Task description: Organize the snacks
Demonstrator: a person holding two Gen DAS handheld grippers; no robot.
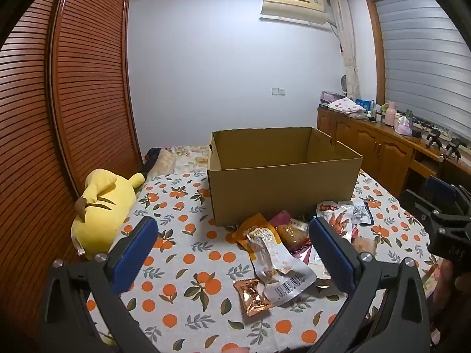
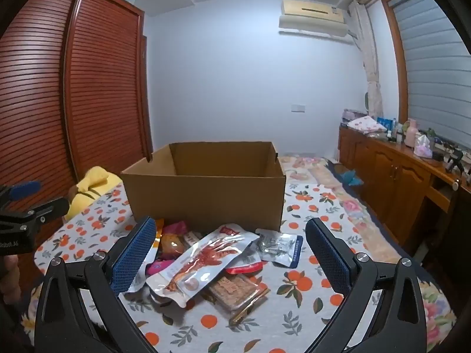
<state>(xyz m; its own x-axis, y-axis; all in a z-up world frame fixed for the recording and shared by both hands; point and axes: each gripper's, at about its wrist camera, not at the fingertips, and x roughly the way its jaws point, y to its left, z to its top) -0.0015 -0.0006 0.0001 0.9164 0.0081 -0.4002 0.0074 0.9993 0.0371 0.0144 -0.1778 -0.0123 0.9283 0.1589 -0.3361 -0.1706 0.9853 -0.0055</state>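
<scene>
Holding both tongs spread wide and empty, we hover above a table draped in an orange-print cloth [image 1: 182, 253], with nothing caught between either pair of blue pads.

From the left wrist view, our left gripper [image 1: 232, 253] frames a loose heap of snack packets [image 1: 297, 235] lying at about one o'clock from its centre, right in front of the open cardboard box [image 1: 282, 173], which stands at twelve o'clock. A clear packet with a barcode [image 1: 279, 267] lies between the fingers on the cloth, and a small copper-foil sachet [image 1: 253, 297] rests just beside it at six o'clock. A yellow plush toy [image 1: 103, 206] lies at nine o'clock along the cloth's edge, near the slatted wooden wardrobe [image 1: 73, 88]. Our right gripper [image 1: 441, 214] shows at three o'clock, only partly in view there.

From the right wrist view, our right gripper [image 2: 232, 253] brackets the same heap: a long clear packet with a red claw-shaped snack [image 2: 203, 261] lies on top, a tray of brown biscuits [image 2: 235, 291] at six o'clock beneath it, and a small grey-and-white packet [image 2: 279, 247] at three o'clock. The box [image 2: 206, 188] again stands at twelve o'clock, touching the back of the heap. The inside that we can see holds no snacks.
</scene>
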